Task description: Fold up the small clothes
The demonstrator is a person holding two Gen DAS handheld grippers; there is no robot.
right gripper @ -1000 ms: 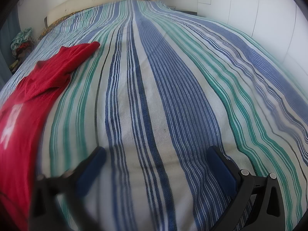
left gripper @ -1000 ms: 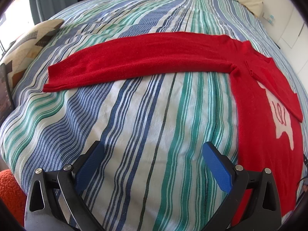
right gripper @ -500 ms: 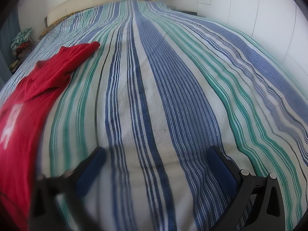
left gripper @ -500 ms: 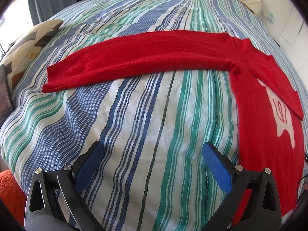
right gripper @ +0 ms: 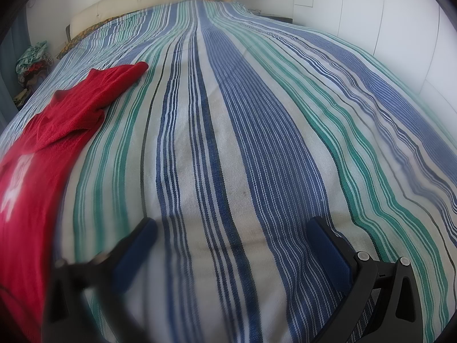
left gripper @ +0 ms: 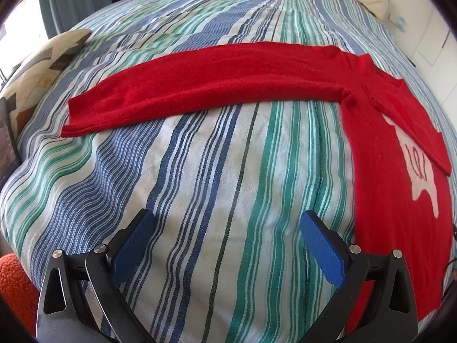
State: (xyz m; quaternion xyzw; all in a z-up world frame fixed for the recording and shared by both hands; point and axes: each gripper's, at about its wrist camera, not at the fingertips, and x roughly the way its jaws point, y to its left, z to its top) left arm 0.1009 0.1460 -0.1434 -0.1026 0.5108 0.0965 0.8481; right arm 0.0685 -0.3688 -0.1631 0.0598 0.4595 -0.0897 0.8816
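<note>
Sweater [left gripper: 380, 154] flat on striped bed [left gripper: 200, 188], one sleeve [left gripper: 200, 85] stretched out sideways, the other already across the chest. Folding barely begun: long sleeve and body left. Left gripper [left gripper: 225, 228] and right gripper [right gripper: 231, 237] wide, empty, above bare cover.

Red sweater [left gripper: 228, 83] with a white motif; blue, green and white striped bedspread [right gripper: 257, 143]; blue-padded claws.

Red sweater [left gripper: 228, 85] on striped bed [left gripper: 222, 194]
</note>
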